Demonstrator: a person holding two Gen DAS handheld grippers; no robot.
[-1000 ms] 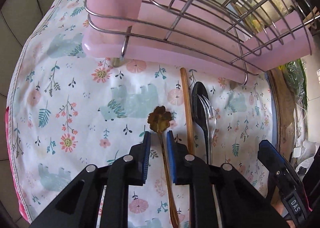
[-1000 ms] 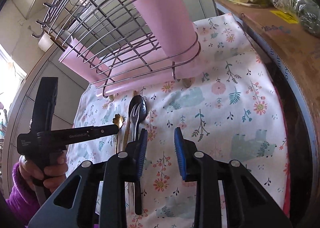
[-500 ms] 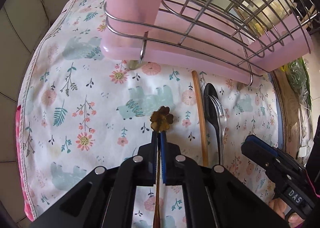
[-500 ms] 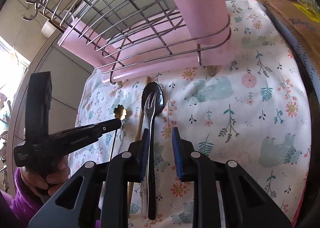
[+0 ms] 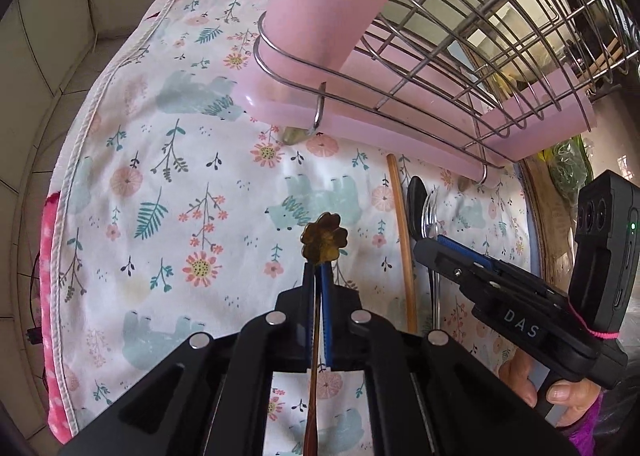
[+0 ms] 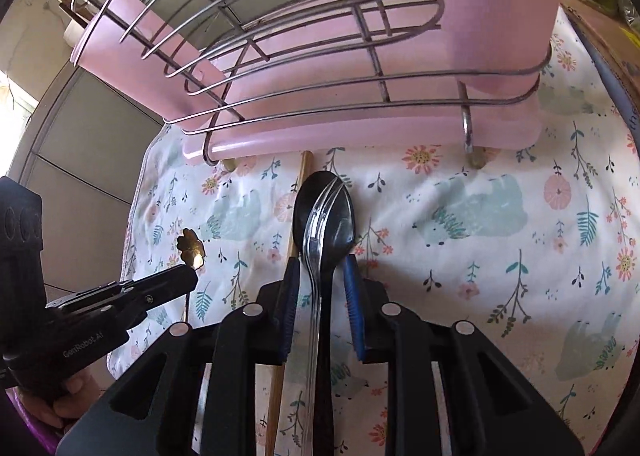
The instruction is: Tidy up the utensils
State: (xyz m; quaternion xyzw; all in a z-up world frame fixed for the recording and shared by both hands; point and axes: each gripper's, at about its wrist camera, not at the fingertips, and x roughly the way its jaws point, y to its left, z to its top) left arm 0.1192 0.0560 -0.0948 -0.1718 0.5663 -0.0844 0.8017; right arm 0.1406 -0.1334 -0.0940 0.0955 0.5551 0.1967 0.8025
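Right gripper (image 6: pixel 320 288) straddles the black spoon (image 6: pixel 325 215) and clear fork (image 6: pixel 316 240), pads beside them, contact unclear, while at far left the left gripper (image 6: pixel 188 276) pinches a gold flower-headed spoon (image 6: pixel 191 244).

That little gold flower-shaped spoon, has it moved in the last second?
Yes. The left gripper has shut on the flower spoon and lifted its head off the floral cloth, toward the pink rack tray.
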